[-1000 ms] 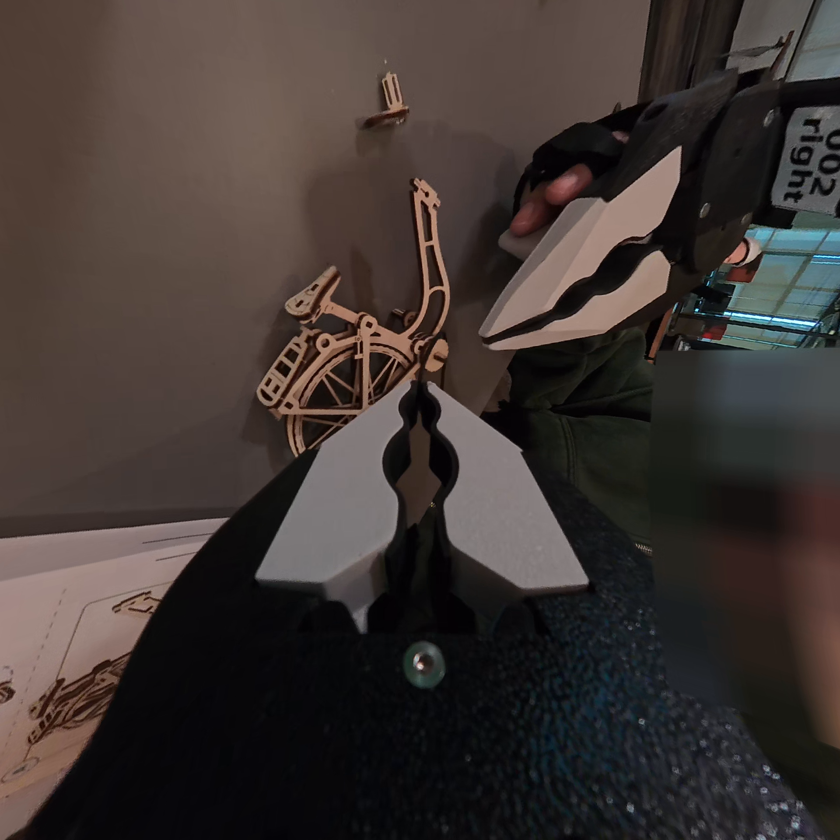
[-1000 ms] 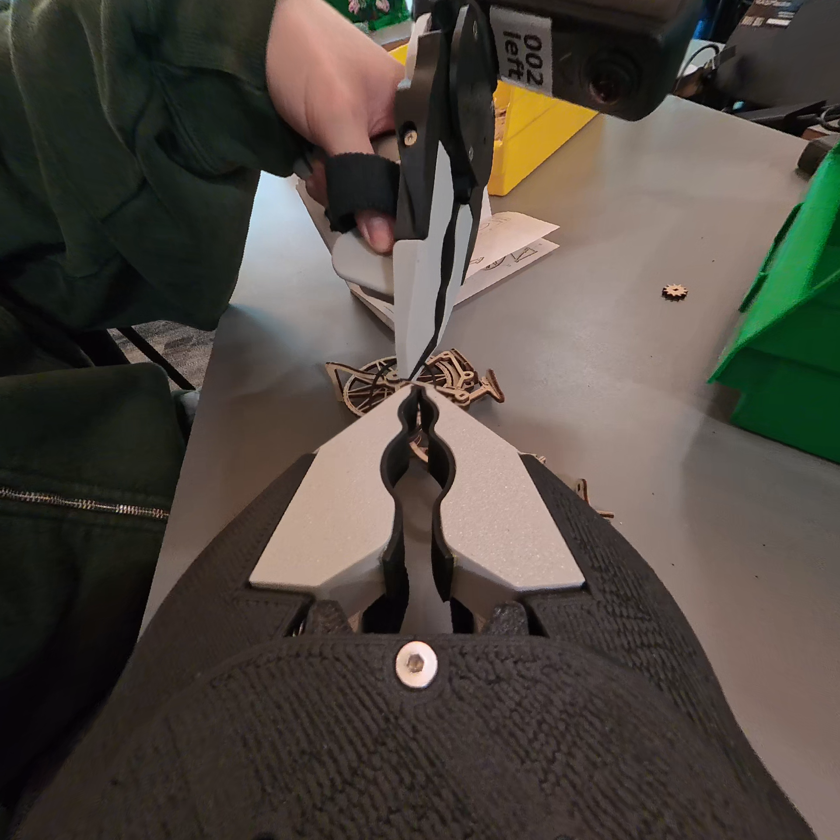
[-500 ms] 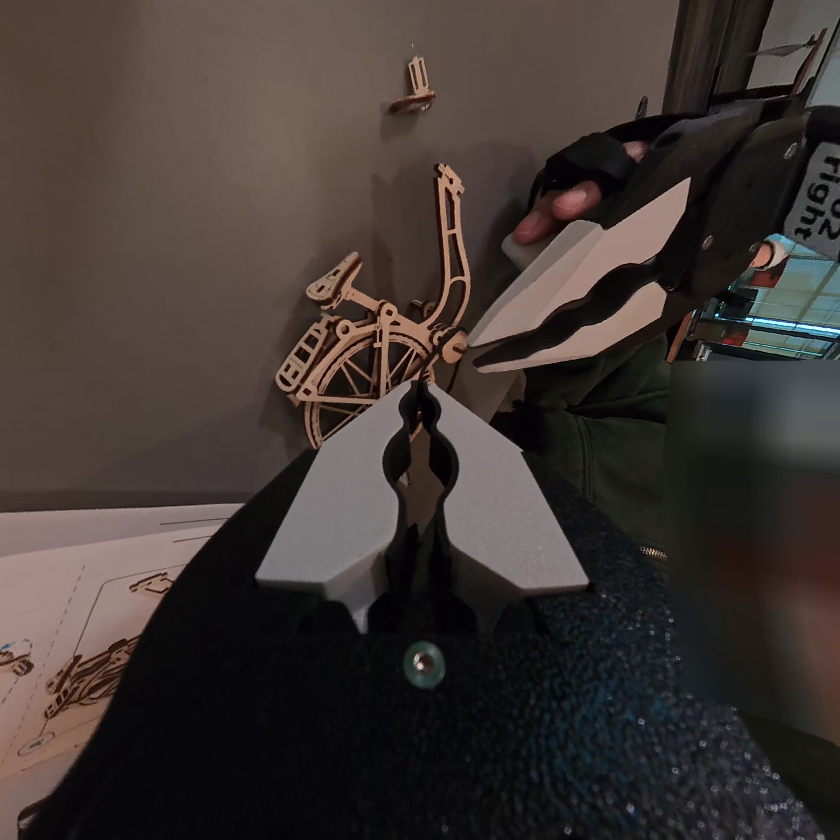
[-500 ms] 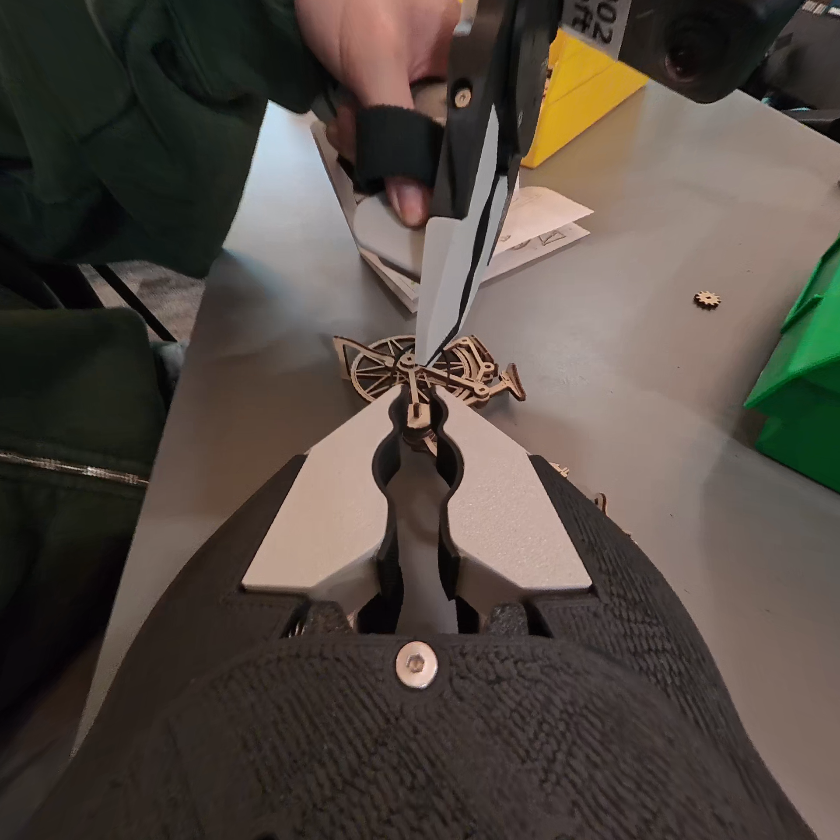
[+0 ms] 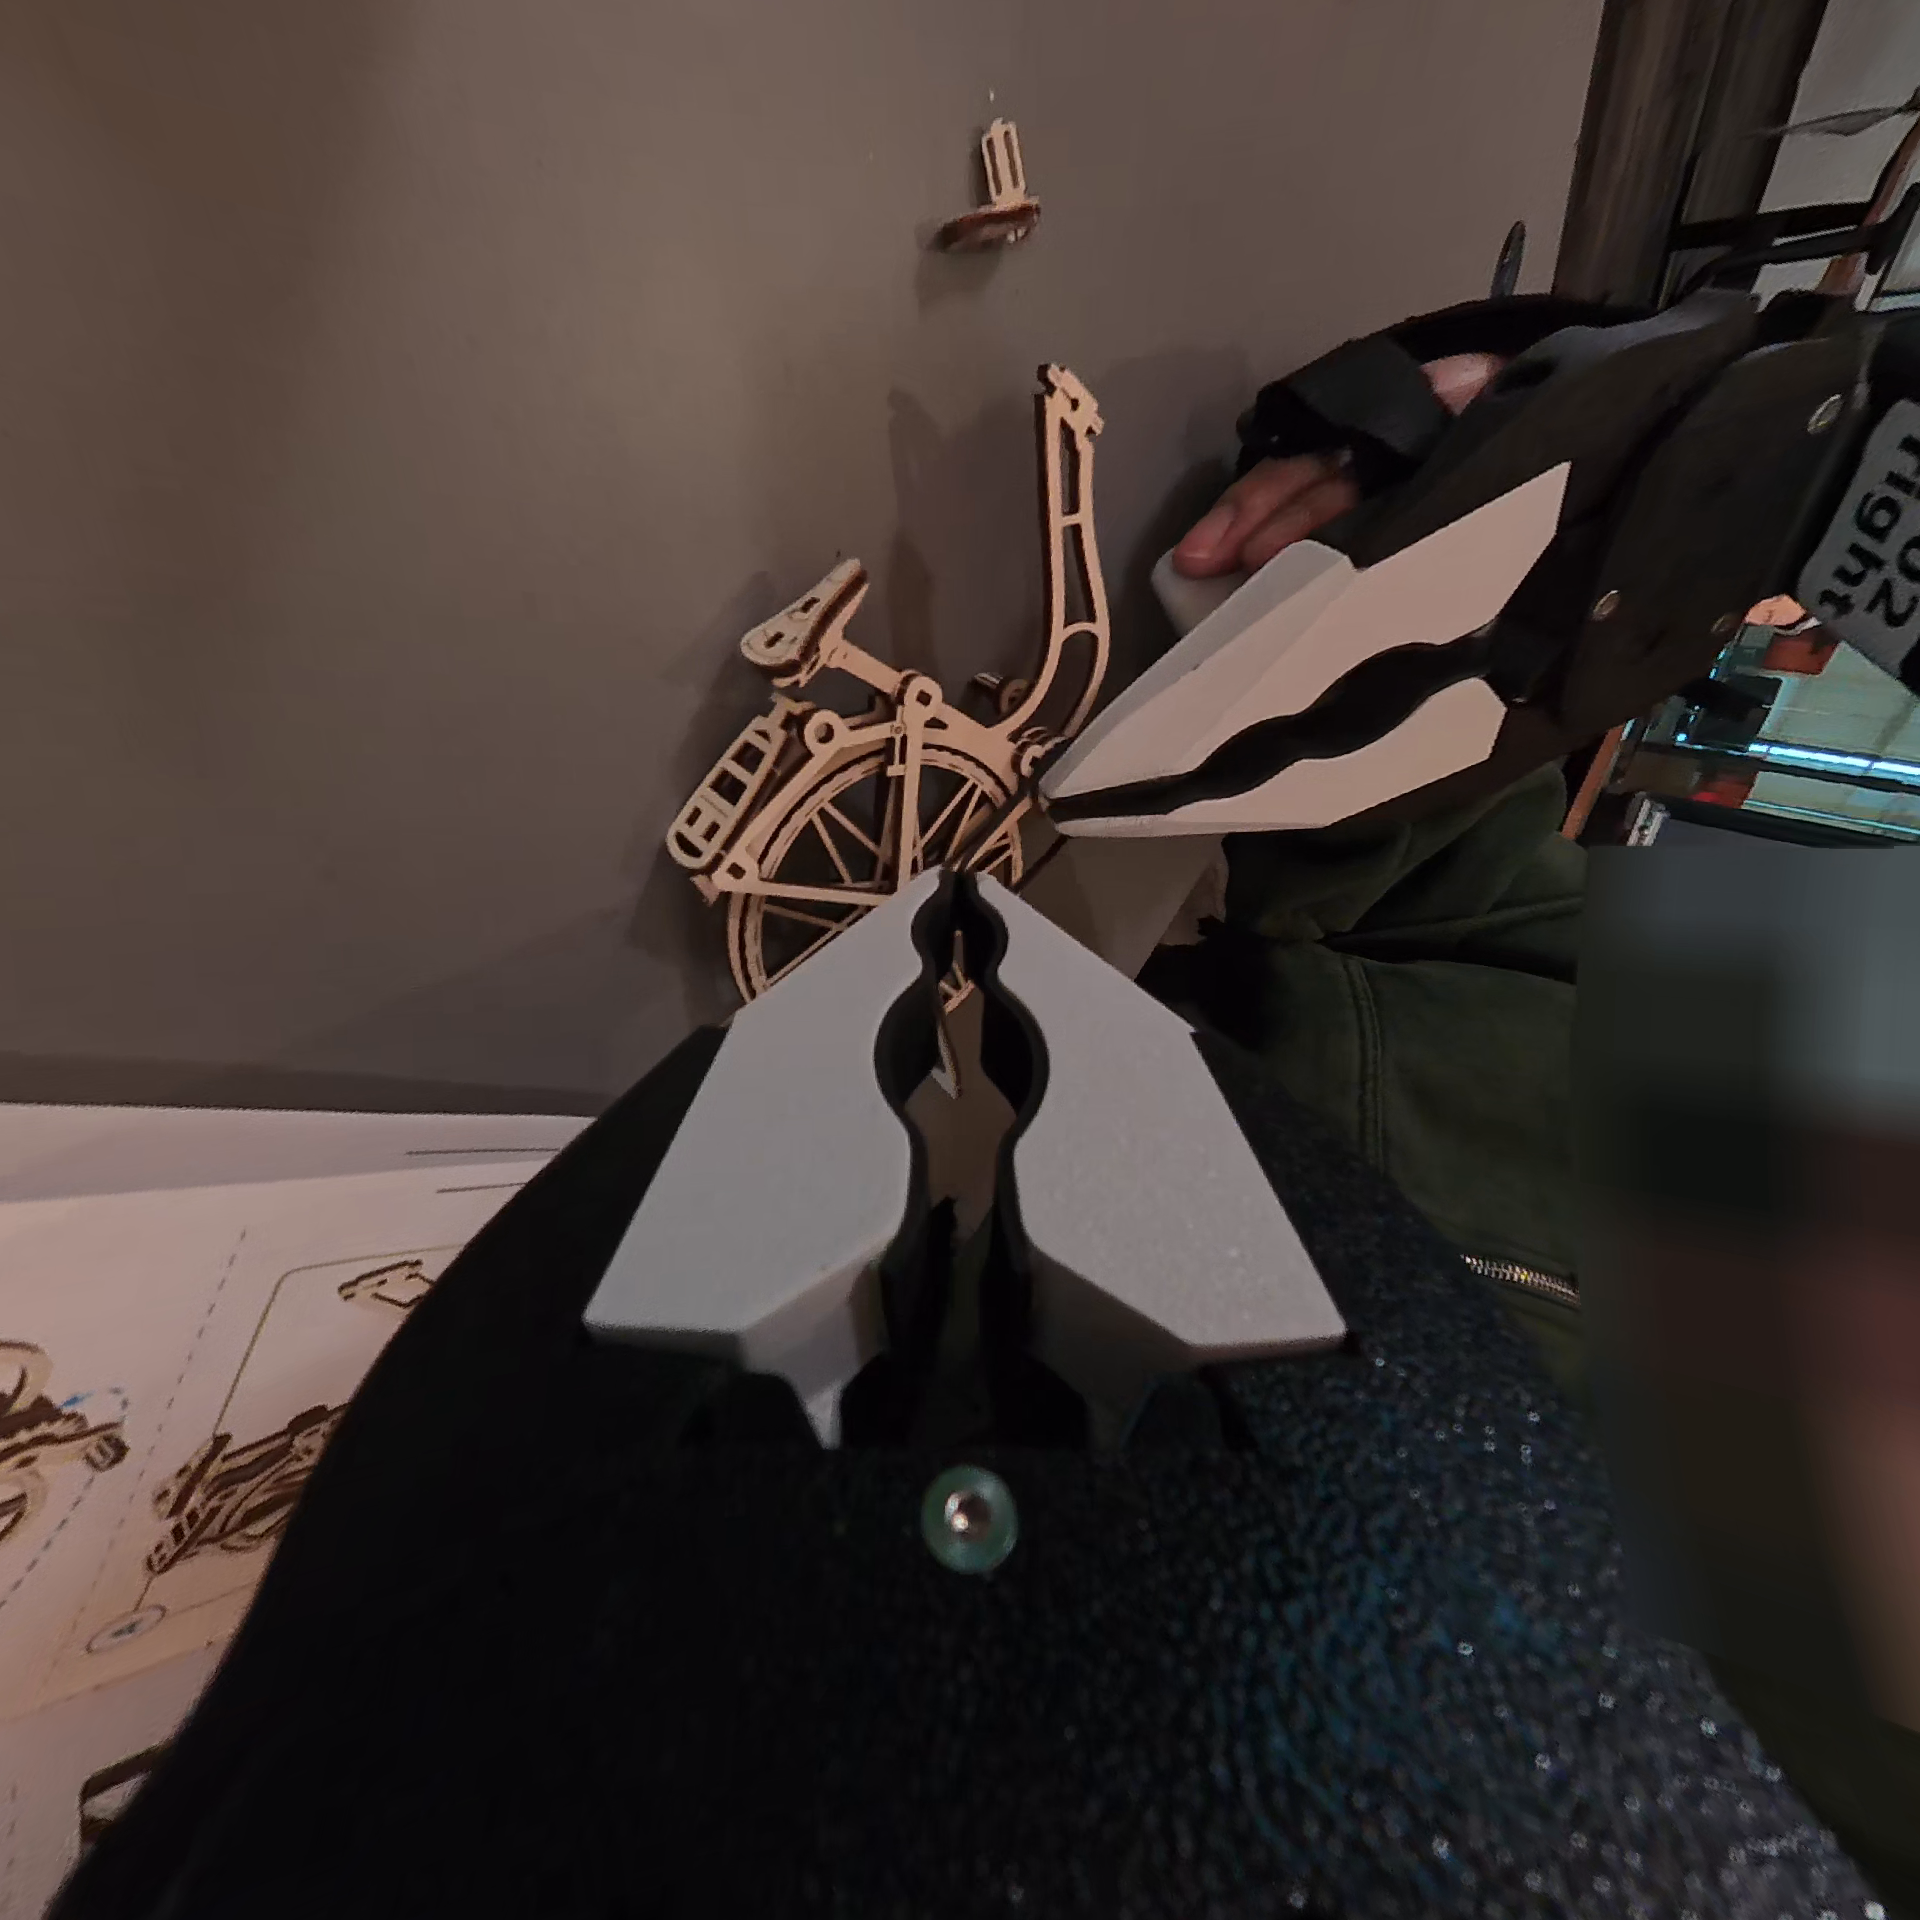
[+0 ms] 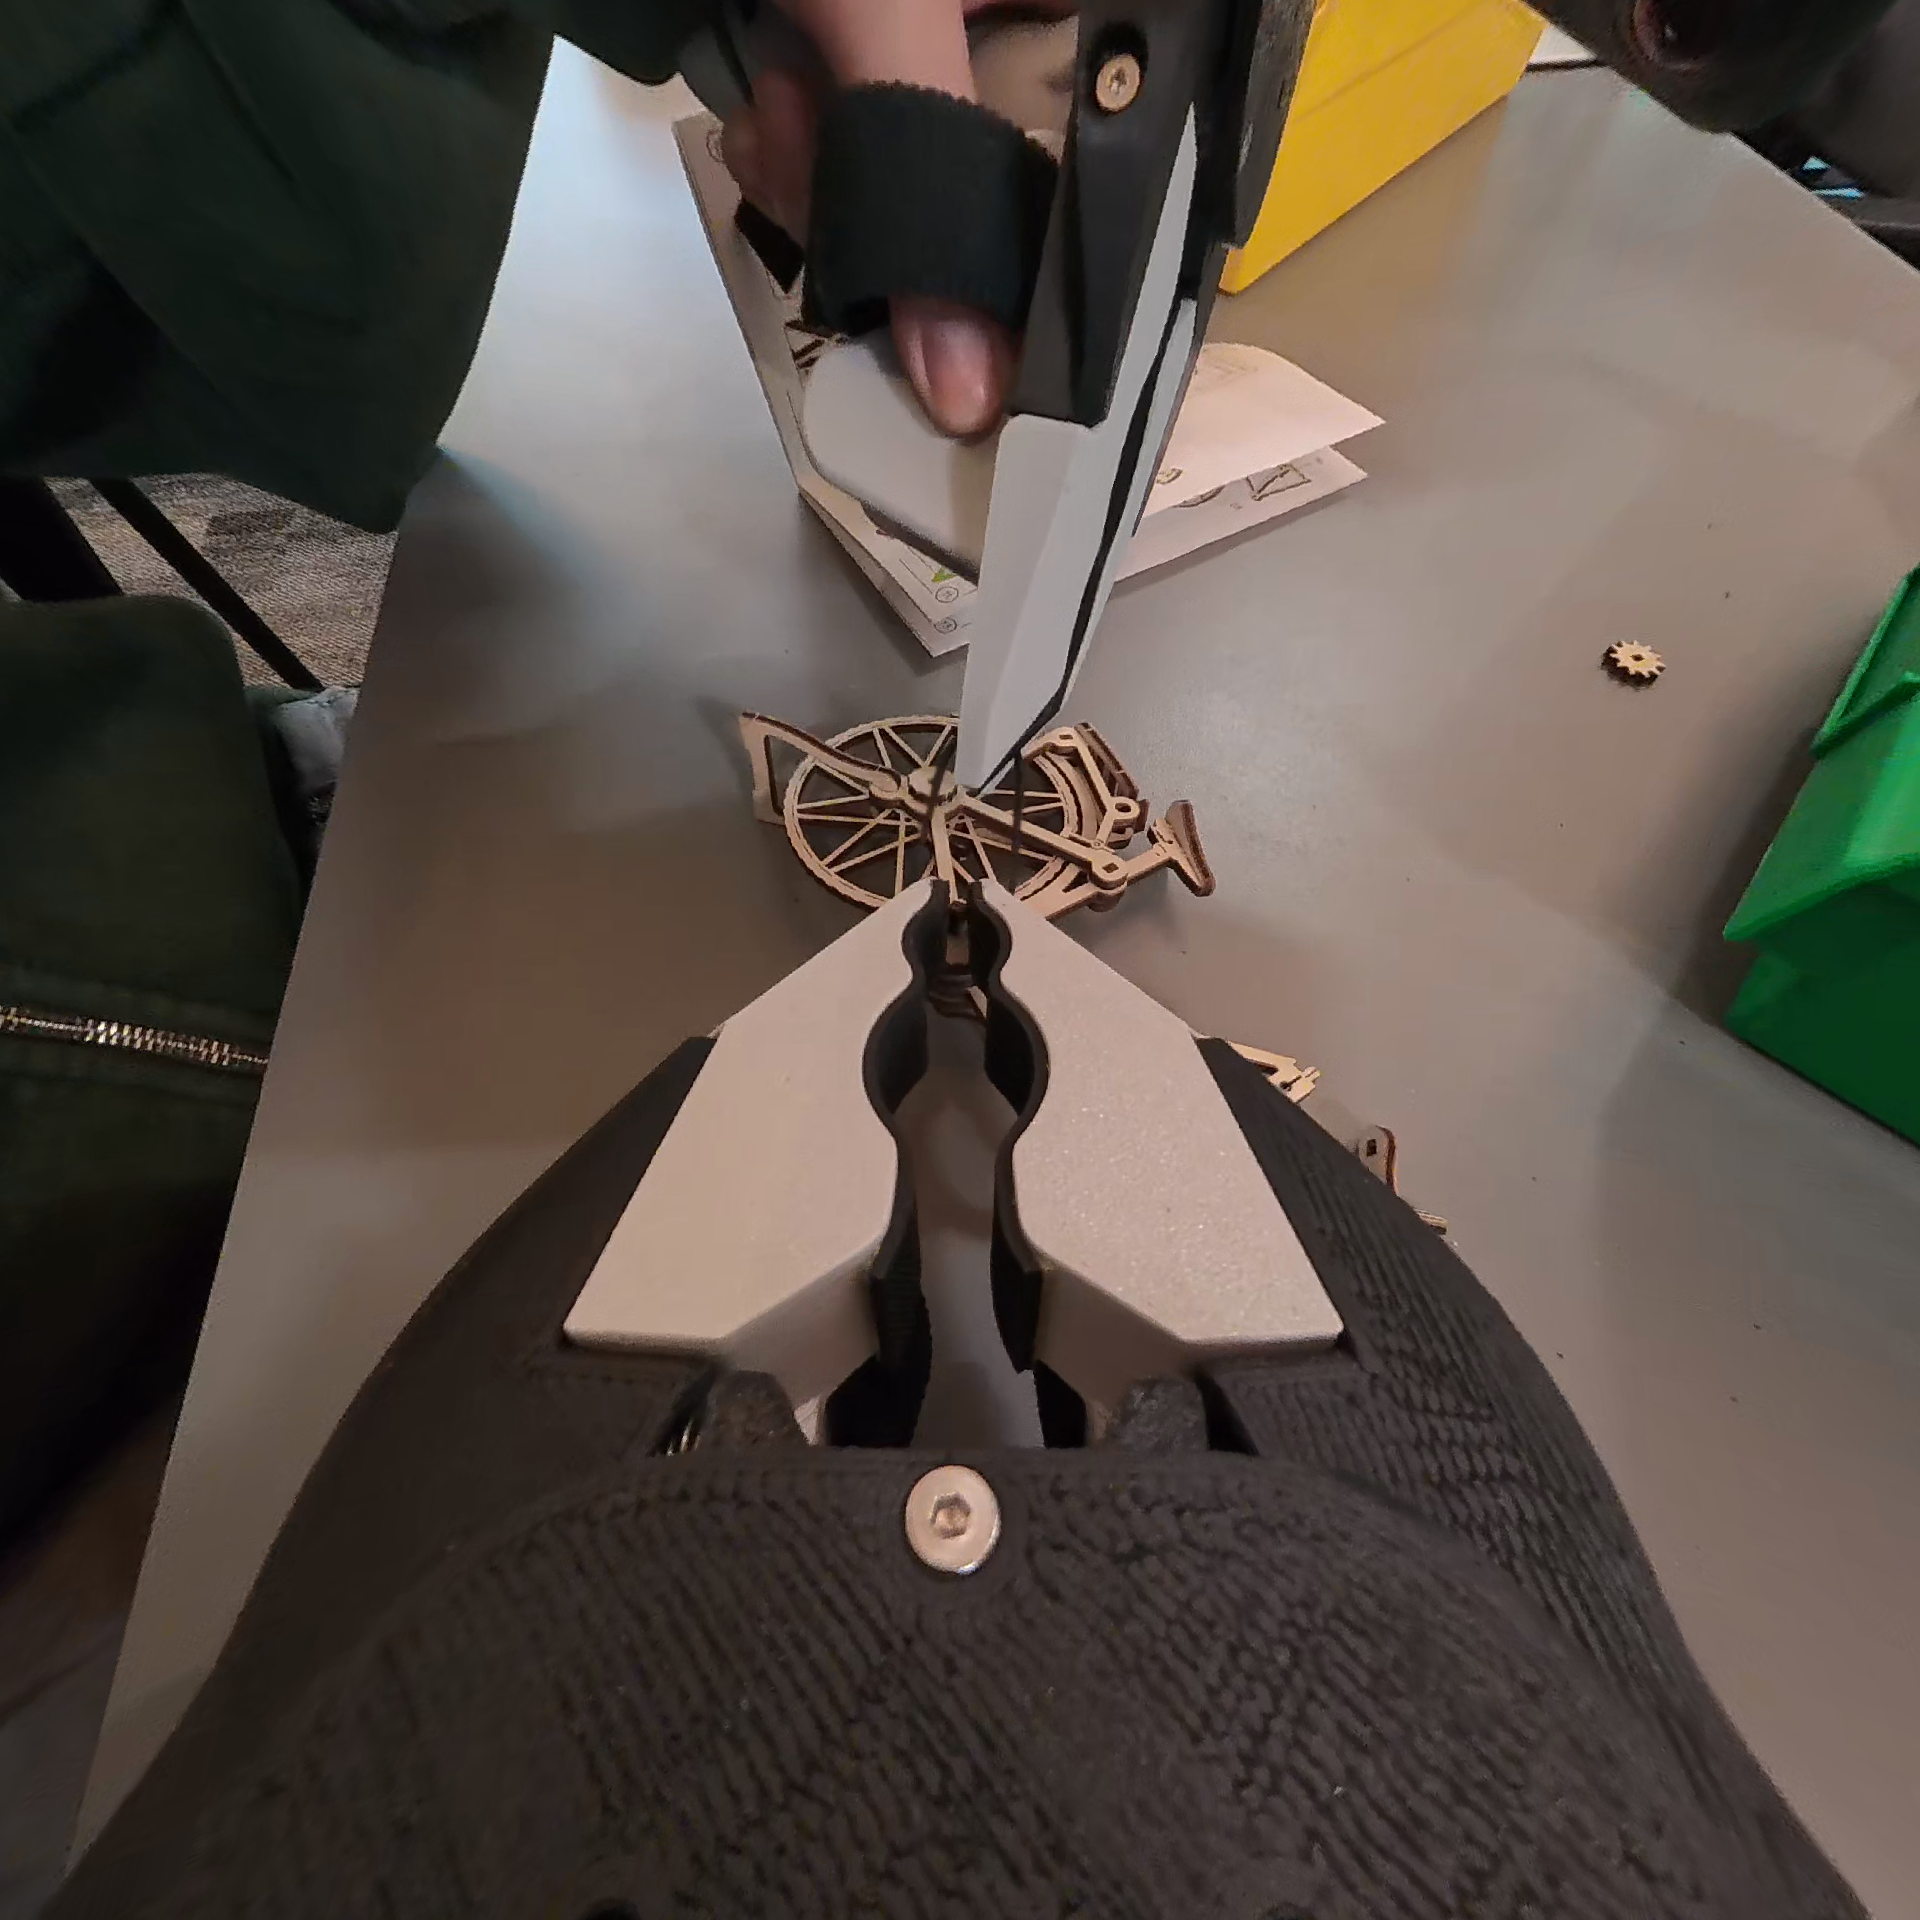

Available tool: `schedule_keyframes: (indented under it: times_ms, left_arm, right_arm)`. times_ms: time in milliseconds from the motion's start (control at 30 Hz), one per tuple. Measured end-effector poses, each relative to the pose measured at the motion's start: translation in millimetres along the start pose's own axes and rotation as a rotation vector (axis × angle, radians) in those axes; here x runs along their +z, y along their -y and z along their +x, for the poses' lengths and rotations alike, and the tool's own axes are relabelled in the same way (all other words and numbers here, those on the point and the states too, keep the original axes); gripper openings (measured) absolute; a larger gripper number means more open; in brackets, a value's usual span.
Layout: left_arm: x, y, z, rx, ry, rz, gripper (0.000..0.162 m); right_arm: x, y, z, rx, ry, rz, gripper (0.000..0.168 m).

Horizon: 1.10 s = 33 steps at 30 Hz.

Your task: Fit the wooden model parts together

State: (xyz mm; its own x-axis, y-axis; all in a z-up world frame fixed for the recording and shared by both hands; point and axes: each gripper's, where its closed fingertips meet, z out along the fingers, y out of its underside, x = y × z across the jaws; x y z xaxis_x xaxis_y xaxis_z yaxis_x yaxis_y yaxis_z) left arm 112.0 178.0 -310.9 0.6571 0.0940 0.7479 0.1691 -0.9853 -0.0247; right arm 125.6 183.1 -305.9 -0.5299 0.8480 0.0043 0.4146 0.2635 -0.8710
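With both narrow-fingered grippers, left gripper (image 6: 982, 779) and right gripper (image 6: 954, 899), pinching the wooden bicycle model (image 6: 966, 821) at its hub, steady, aligned pressing seemed wise.

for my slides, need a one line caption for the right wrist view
Both closed grippers, right gripper and left gripper, meet at the wooden bicycle model lying on the grey table.

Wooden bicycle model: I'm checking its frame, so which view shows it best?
The left wrist view: wooden bicycle model shows seat, rack, wheel and fork side-on. The right wrist view shows it foreshortened, partly behind the left hand-held gripper.
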Motion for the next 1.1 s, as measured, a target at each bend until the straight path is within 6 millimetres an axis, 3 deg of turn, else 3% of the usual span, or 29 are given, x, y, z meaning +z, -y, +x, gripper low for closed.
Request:
schedule_keyframes:
  times_ms: [467, 1100]
  left_arm:
    - [-2, -14, -10, -0.012, 0.058, -0.012, 0.0]
    - [-1, -19, -21, -0.027, 0.157, -0.071, 0.0]
  right_arm:
    - [1, 0, -1, 0.003, -0.003, -0.01, 0.001]
    - [1, 0, -1, -0.007, -0.006, -0.019, 0.001]
